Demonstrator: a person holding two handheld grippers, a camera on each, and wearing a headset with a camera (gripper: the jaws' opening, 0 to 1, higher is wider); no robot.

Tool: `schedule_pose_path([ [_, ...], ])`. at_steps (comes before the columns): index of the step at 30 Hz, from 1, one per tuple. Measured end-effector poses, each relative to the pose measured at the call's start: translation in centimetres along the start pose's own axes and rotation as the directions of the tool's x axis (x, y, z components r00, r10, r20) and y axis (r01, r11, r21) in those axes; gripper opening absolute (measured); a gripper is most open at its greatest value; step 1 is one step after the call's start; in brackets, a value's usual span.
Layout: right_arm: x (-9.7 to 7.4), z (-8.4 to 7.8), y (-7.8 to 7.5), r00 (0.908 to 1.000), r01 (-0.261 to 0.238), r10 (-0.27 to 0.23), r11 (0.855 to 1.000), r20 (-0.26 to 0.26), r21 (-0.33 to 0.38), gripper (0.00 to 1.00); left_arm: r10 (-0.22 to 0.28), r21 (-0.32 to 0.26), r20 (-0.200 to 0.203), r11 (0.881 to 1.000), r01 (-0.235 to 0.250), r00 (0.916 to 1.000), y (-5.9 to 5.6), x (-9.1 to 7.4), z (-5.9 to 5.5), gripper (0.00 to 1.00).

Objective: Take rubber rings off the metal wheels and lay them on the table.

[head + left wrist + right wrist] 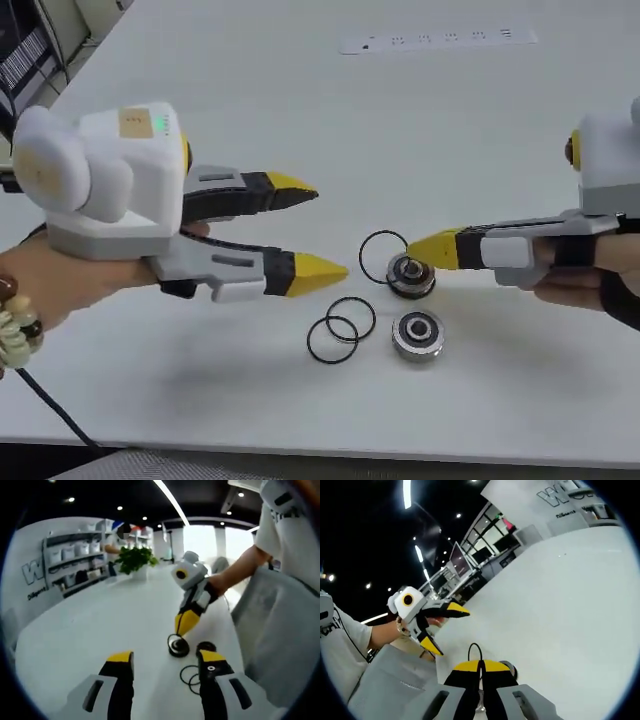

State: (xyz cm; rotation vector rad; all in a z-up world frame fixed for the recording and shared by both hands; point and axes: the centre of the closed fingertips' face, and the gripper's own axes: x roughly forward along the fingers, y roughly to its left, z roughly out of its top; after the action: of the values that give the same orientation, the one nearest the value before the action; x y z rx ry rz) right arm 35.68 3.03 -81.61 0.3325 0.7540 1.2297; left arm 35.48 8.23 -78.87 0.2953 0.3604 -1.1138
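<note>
Right gripper (418, 250) had its yellow tips pinched tight on a thin black rubber ring (384, 234), looped beside the shiny grooved metal wheel (410, 277). Left gripper (318, 230) gaped wide, holding nothing. Two loose rings (340, 328) overlapped on the smooth white table (300, 100), near a second wheel (418, 334).

A white power strip (440, 40) is lying near the far edge of your bench (300, 130). A green plant (134, 559) is standing near one end, beside shelves (75, 555) holding white containers.
</note>
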Motion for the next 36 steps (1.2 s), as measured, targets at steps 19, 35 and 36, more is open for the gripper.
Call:
schedule_pose_path([
  [19, 2.4, -2.2, 2.5, 0.9901, -0.069, 0.063, 0.997, -0.126, -0.041, 0.00, 0.096, -0.106, -0.047, 0.989, -0.100, 0.9943, -1.5, -4.6, -4.8, 0.68],
  [35, 3.8, -4.4, 2.0, 0.9740, -0.035, 0.022, 0.998, -0.226, -0.050, 0.00, 0.133, -0.188, -0.087, 0.971, -0.147, 0.9873, -3.2, -6.1, -7.9, 0.68],
  [36, 3.8, -4.4, 2.0, 0.9739, -0.034, 0.023, 0.998, -0.226, -0.047, 0.00, 0.138, -0.195, -0.081, 0.969, -0.152, 0.9871, -3.2, -6.2, -7.9, 0.68],
])
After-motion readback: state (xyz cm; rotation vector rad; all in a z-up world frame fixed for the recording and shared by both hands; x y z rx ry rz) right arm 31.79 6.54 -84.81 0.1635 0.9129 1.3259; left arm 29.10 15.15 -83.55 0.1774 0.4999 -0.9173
